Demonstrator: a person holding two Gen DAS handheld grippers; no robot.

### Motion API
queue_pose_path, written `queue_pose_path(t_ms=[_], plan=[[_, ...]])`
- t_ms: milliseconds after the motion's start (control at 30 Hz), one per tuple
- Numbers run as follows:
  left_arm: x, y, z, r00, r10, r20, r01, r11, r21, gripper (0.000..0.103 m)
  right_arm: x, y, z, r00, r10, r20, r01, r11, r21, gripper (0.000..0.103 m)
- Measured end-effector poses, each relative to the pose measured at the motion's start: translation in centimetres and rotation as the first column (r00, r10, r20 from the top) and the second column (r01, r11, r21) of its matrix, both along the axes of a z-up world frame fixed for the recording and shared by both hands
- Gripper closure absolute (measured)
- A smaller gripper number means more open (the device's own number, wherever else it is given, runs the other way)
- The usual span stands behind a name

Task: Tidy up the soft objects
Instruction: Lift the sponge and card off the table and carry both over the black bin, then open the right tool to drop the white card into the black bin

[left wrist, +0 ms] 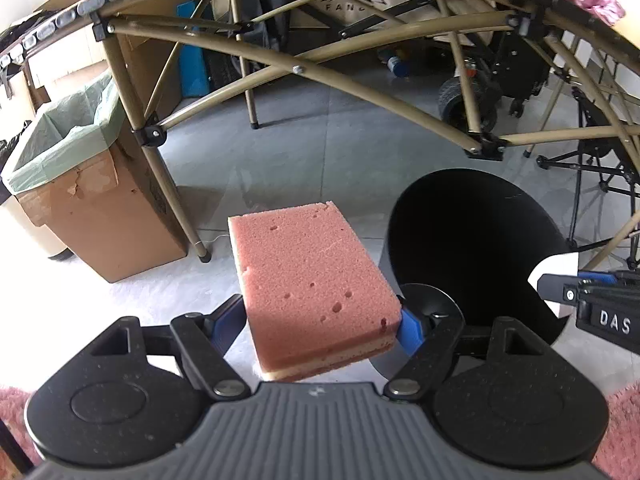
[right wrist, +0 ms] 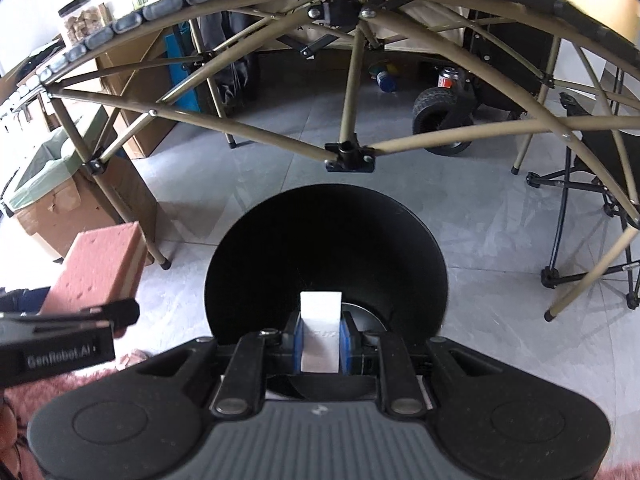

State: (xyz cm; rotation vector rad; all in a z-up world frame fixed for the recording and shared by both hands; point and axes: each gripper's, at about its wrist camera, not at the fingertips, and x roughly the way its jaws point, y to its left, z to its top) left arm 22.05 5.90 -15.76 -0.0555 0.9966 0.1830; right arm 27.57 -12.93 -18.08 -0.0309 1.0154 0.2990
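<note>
Pink rectangular foam sponge (left wrist: pixel 316 280) sits pinched between the left gripper (left wrist: pixel 326 326) pads, beside the round black bin (right wrist: pixel 324 256). Right gripper (right wrist: pixel 321 340) clamps a thin white block (right wrist: pixel 320 332) over the bin.

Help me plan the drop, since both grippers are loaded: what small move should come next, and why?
Probably carry the left gripper sideways over the black bin. Its pink sponge hangs beside the rim, above bare floor, while the right gripper already holds its white piece over the opening.

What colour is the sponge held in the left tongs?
Pink sponge, with a pale layer near its underside; clearest in the left wrist view.
</note>
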Motion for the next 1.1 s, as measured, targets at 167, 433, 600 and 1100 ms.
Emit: queue_pose_path(t_ms=[167,433,600,1100], plan=[[1.0,0.8,-0.6,1.0,0.025,-0.013,-0.025,1.0,0.002,0.025,2.0,1.3,-1.0,0.999,-0.005,-0.033,0.005,1.0,-0.006,0.086],[2.3,1.9,-1.3,0.998,0.061,-0.031,-0.06,0.998,0.007,0.025,4.6,3.2,-2.8,0.997,-0.016,-0.078,0.013,0.999,-0.038,0.086],[3.5,2.6,-1.6,0.996,0.088,-0.029,-0.088,0.996,0.015,0.025,5.6,3.9,-4.0,0.994,-0.023,-0.11,0.016,0.998,-0.061,0.086],[4.4,3.1,-2.4,0.993,0.102,-0.065,-0.101,0.995,0.011,0.025,7.2,5.0,-6.7,0.983,-0.035,-0.183,0.014,0.994,-0.112,0.067]])
